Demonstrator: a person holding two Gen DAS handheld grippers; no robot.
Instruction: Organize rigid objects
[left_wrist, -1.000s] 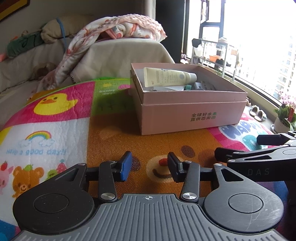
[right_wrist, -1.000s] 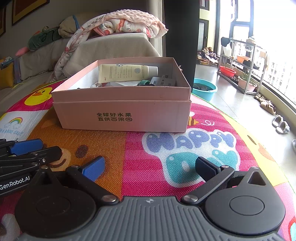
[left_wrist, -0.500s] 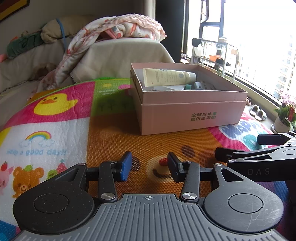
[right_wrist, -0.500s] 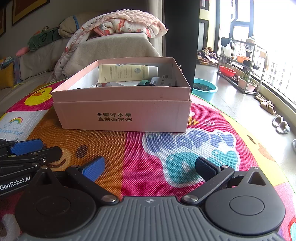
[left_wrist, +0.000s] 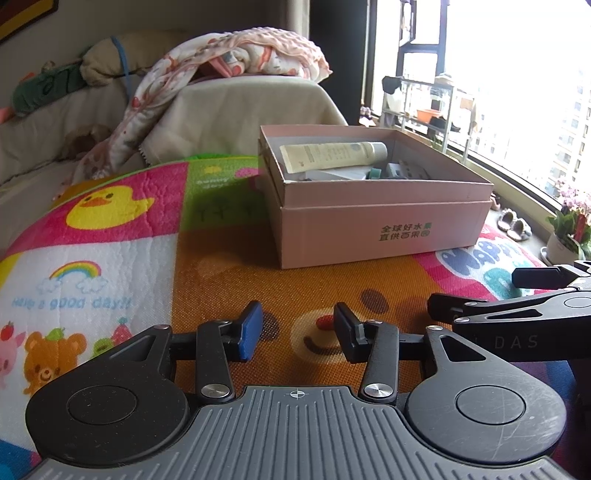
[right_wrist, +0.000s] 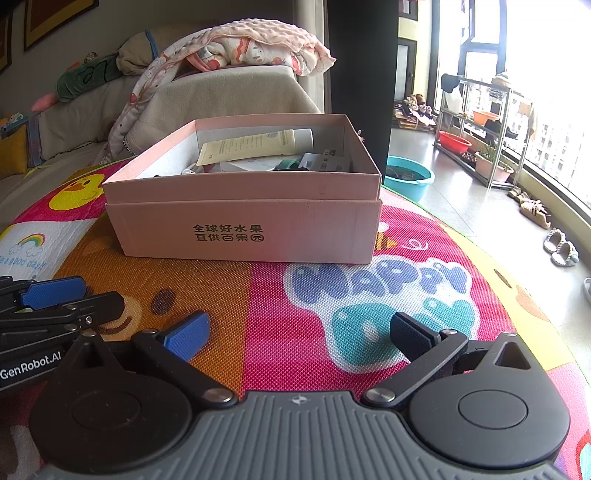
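A: Two hand-held grippers, both empty: my left hand-held gripper (left_wrist: 297, 334) shows a modest gap between its pads, my right hand-held gripper (right_wrist: 299, 334) stands spread wide. Each hovers low over the play mat (right_wrist: 280, 317), near side of the pink box (right_wrist: 243, 218).

B: Which step is this?

A: I judge it a pause between picks. The cream tube (right_wrist: 255, 146) lies inside the box atop grey and teal items I cannot identify; nothing loose lies on the mat in either view.

B: And the next move?

A: It depends on whether the job is filling or sorting the box. If sorting, I would raise one hand-held gripper over the front wall, then descend onto the tube across its width.

B: Pose?

A: Both level, fingers pointing toward the box, side by side; the right one's fingers (left_wrist: 476, 308) show at the edge of the left view, close but apart
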